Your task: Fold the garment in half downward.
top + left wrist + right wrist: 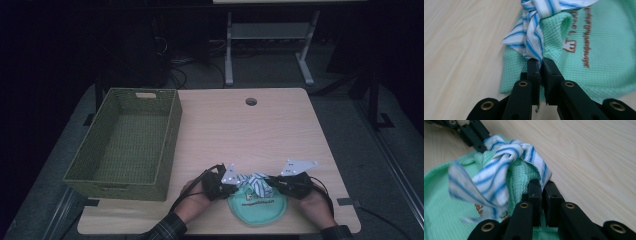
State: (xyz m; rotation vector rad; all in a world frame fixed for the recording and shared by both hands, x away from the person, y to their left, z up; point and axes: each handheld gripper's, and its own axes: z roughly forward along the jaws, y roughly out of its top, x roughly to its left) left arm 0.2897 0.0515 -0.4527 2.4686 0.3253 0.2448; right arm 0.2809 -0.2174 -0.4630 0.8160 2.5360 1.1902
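Observation:
A mint green waffle-knit cloth (257, 206) with brown lettering lies at the table's front edge, between my two hands. A white strip with blue stripes (252, 182) is knotted across its top. My left gripper (231, 183) pinches the strip's left end; in the left gripper view the jaws (541, 62) are shut on the striped fabric (536, 30) over the green cloth (604, 50). My right gripper (271, 183) grips the other end, jaws (543, 184) shut on the striped edge (499, 165) beside the green cloth (439, 207). The left gripper's jaws (474, 132) show beyond the knot.
A green woven basket (115, 190) stands open and hollow on the table's left side, close to my left hand. The light wooden table (240, 130) has a round cable hole (251, 101) near its far edge. A desk frame and cables stand on the floor behind.

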